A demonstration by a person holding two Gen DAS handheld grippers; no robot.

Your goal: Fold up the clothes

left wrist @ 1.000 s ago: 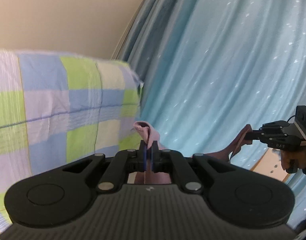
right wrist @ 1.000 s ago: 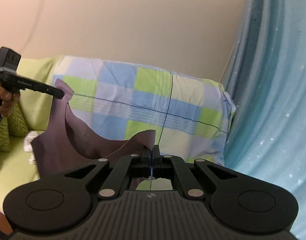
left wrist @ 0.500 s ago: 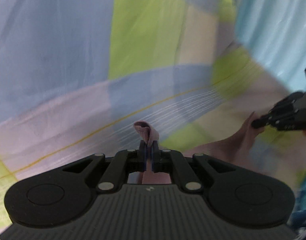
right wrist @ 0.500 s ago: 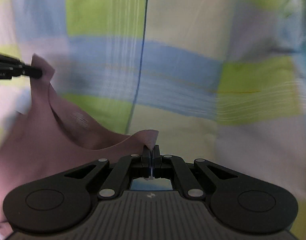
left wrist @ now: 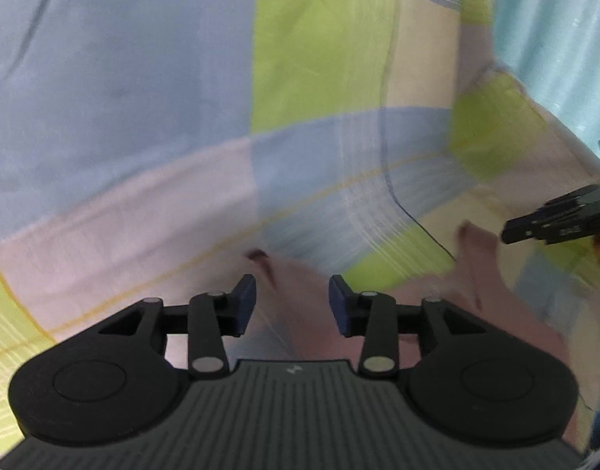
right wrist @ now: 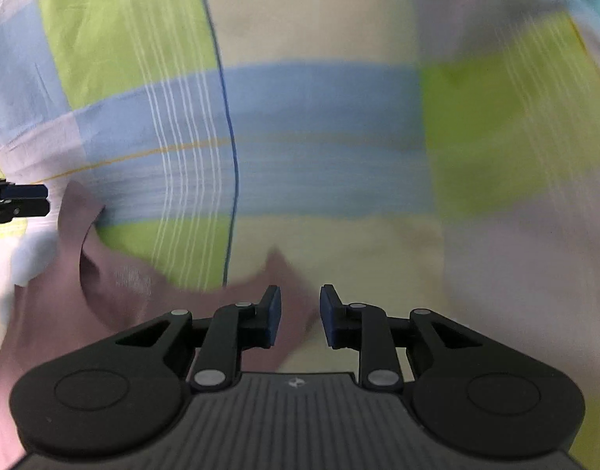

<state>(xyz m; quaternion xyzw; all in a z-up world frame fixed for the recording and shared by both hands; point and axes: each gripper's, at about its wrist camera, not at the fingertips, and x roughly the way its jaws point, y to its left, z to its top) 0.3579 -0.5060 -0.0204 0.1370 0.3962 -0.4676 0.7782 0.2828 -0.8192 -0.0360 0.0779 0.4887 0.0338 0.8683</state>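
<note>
Mauve garment (left wrist: 296,293) lies between opening fingers (left wrist: 245,293) — unpinched.

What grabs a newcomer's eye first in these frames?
The checked bedsheet, in blue, green and cream squares, fills both views. A mauve garment lies on it at the bottom, its upper corners just ahead of each tool. The left hand-held gripper and right hand-held gripper have their jaws opening, with cloth between the pads but not pinched.
</note>
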